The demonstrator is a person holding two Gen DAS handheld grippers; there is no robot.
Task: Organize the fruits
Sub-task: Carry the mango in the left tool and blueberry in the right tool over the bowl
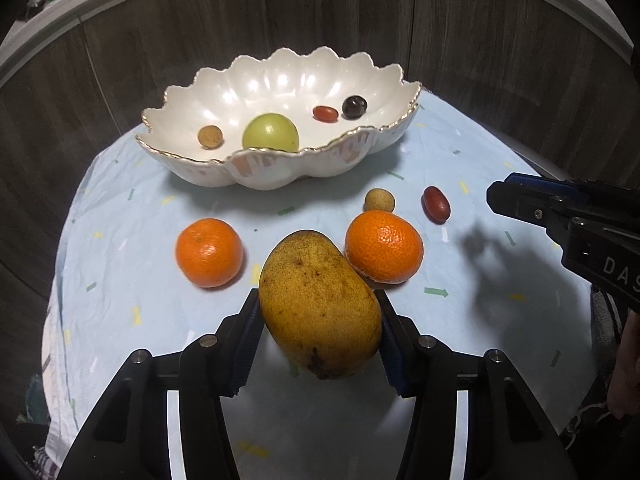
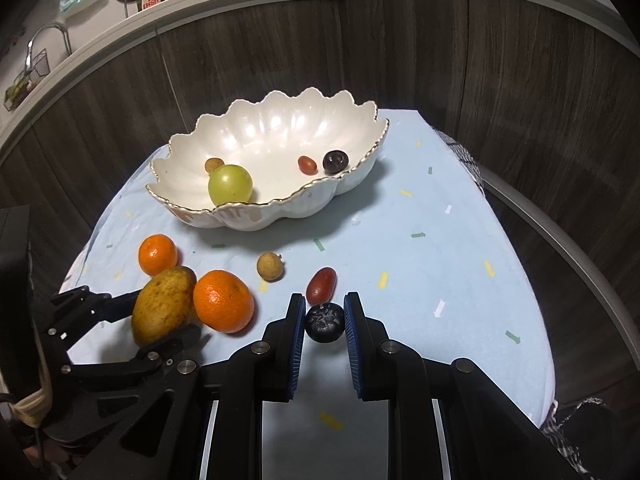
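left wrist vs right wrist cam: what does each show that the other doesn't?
Left wrist only: the mango head-on between the left gripper pads, lifted off the cloth.

Right wrist only: a small dark fruit pinched in the right gripper, plus a counter with dish soap and a wire rack.

Both: scalloped white bowl holding a green fruit, a tan one, a red one and a dark one; two oranges, a tan fruit and a red grape on the blue cloth.
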